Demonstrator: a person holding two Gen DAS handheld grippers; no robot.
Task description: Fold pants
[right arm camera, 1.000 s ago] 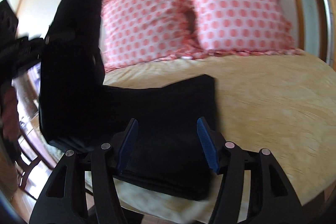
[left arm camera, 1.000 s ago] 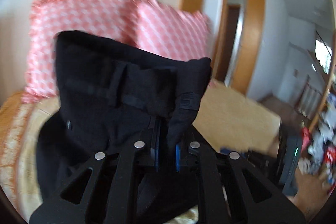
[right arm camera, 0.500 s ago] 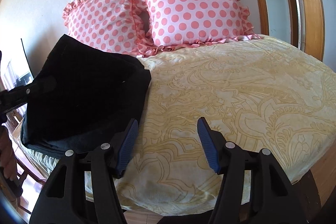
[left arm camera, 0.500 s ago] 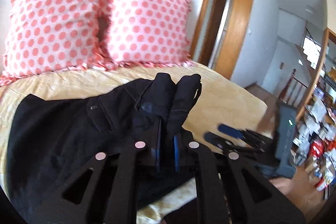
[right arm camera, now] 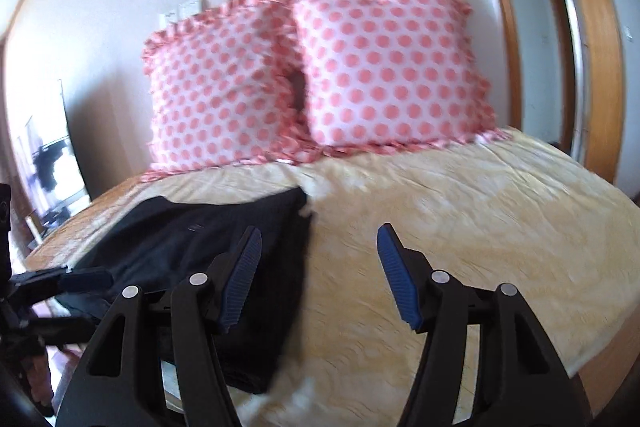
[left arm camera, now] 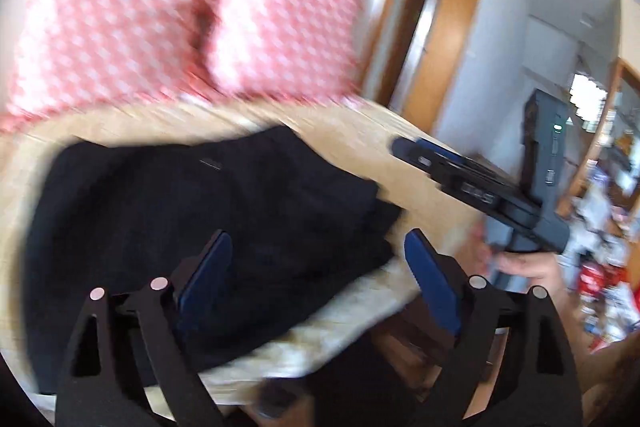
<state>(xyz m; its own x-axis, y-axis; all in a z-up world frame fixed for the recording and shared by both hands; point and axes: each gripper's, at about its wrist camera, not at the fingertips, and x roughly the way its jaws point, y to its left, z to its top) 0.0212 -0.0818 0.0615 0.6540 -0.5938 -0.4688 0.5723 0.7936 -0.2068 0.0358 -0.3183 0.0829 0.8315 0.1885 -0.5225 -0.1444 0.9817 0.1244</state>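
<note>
The black pants (left arm camera: 192,211) lie folded in a flat stack on the yellow bedspread (left arm camera: 360,143), near the bed's front left edge; they also show in the right wrist view (right arm camera: 192,251). My left gripper (left arm camera: 318,279) is open and empty, just above the stack's front edge. My right gripper (right arm camera: 318,275) is open and empty, over the bedspread at the stack's right edge. The right gripper also shows at the right of the left wrist view (left arm camera: 460,179), and the left gripper at the left edge of the right wrist view (right arm camera: 60,279).
Two pink polka-dot pillows (right arm camera: 320,75) lean on the wall at the head of the bed. A wooden door frame (left arm camera: 440,39) stands to the right. Cluttered shelves (left arm camera: 608,227) are at the far right. The bedspread (right arm camera: 460,219) stretches to the right of the pants.
My left gripper laid the held fold of the pants down on the stack, let go and opened. My right gripper stayed open and shifted a little over the bed.
</note>
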